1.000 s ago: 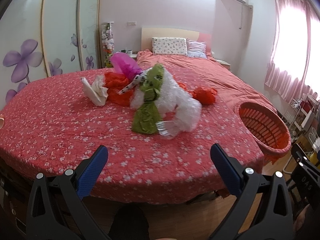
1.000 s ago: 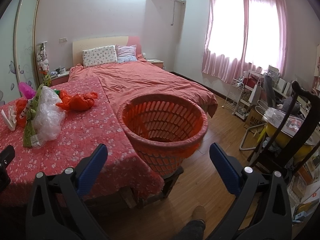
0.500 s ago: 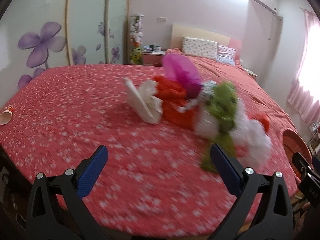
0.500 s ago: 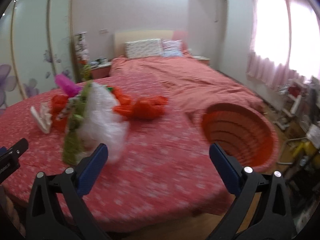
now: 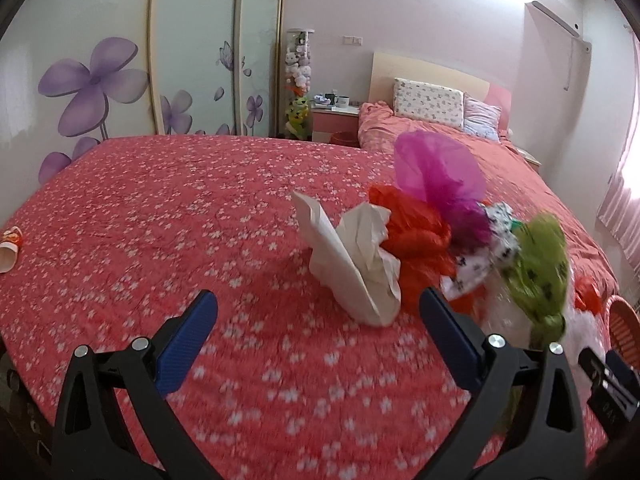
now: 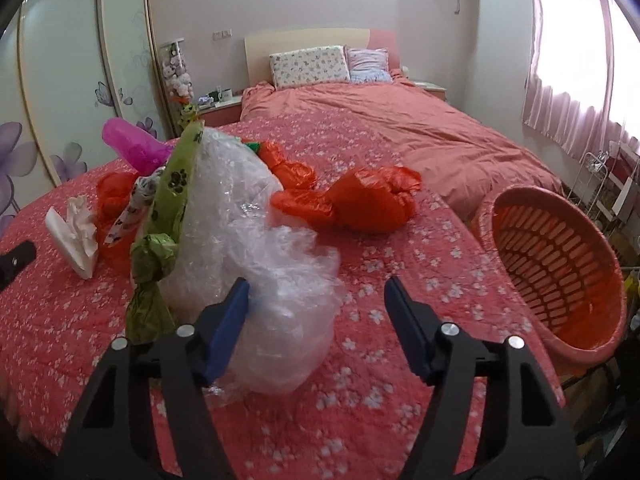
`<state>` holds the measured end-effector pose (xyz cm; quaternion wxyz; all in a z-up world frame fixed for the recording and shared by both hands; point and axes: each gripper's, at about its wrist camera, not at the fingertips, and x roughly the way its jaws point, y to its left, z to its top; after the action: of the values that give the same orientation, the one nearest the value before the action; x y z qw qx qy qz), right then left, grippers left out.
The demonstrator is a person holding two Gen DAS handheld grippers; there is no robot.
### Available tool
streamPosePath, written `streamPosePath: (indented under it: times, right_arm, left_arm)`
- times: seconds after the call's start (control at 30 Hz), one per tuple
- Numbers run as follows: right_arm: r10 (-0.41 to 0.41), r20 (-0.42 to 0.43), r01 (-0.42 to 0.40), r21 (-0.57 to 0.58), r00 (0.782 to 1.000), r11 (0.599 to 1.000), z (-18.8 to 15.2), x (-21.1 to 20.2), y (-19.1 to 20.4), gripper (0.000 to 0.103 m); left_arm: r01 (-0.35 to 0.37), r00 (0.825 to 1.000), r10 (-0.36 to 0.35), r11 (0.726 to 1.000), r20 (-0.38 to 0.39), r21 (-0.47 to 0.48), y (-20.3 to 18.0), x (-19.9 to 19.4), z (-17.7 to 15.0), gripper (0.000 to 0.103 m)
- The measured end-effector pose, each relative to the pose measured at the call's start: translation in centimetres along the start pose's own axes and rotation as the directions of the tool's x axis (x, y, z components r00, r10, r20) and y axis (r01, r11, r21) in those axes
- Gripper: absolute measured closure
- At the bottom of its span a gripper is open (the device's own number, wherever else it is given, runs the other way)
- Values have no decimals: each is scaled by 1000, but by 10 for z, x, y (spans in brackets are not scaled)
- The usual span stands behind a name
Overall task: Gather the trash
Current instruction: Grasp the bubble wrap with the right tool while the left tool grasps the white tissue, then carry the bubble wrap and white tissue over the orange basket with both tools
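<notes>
Trash is heaped on a red flowered cover (image 5: 160, 216): crumpled white paper (image 5: 352, 264), an orange-red bag (image 5: 416, 236), a magenta bag (image 5: 436, 172), a green bag (image 5: 536, 276) and clear bubble wrap (image 6: 256, 240). My left gripper (image 5: 316, 320) is open, just short of the white paper. In the right wrist view my right gripper (image 6: 316, 308) has its jaws closing around the near end of the bubble wrap; the left pad touches it and the right pad stands clear. A second orange-red bag (image 6: 368, 200) lies behind. An orange basket (image 6: 556, 264) stands at the cover's right edge.
A bed (image 6: 400, 128) with two pillows (image 6: 308, 65) lies behind the cover. Sliding wardrobe doors (image 5: 120, 60) with purple flowers line the left wall. A pink nightstand (image 5: 334, 122) and a toy column (image 5: 298, 80) stand in the corner. A paper cup (image 5: 8, 248) lies far left.
Both grippers swung left and closer over the cover toward the trash heap. The right gripper's jaws narrowed and the bubble wrap came between them. The basket slid to the right of both views.
</notes>
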<state>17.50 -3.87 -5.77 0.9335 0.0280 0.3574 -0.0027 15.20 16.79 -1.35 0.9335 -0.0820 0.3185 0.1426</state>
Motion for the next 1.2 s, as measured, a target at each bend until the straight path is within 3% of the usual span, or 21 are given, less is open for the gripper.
streamPosePath:
  times: [0.07,0.1,0.13,0.17,0.23,0.5,0.6,0.67,0.83,1.2]
  right_arm:
    - [10,-12,-10,-16,1000,1000,-1,5,4,45]
    - [14,-21,-14,-21,1000,1000,-1,8,5,53]
    - [19,-33,-20,-27,999,999,-2,11,6,69]
    - [29,-44,-30,-30,999,999,-3,15,5,75]
    - [37,-34,-38,-27,999,999,-3,16,4,81]
    - [60,31,-59,-13,998,998,8,0,1,83]
    - [58,39,-57,-17,998,998,9,-4,2,83]
    - [54,41,-53,-19,998,998,9,-5,1,83]
    - [46,54,-45,-22,997,999,8,-13,0,83]
    - [53,123,-52,-13,991,999,15,-46,-8,83]
  left_arm:
    - [4,1000,-4,1000,-6,0,-1,6,2,11]
    - [9,1000,-9,1000,-11,0,-2,10,5,12]
    - [12,1000,-12,1000,-16,0,-2,14,6,15]
    - [16,1000,-16,1000,-22,1,-3,17,7,16]
    - [18,999,-18,1000,-30,5,-5,24,9,18]
    - [10,996,-9,1000,-88,10,-8,48,12,34]
    - [20,994,-20,1000,-112,6,-8,56,13,48]
    - [30,991,-30,1000,-130,4,-9,60,12,65]
    - [22,993,-20,1000,-115,12,-4,57,12,83]
    - [56,998,-56,998,-9,27,9,-2,24,84]
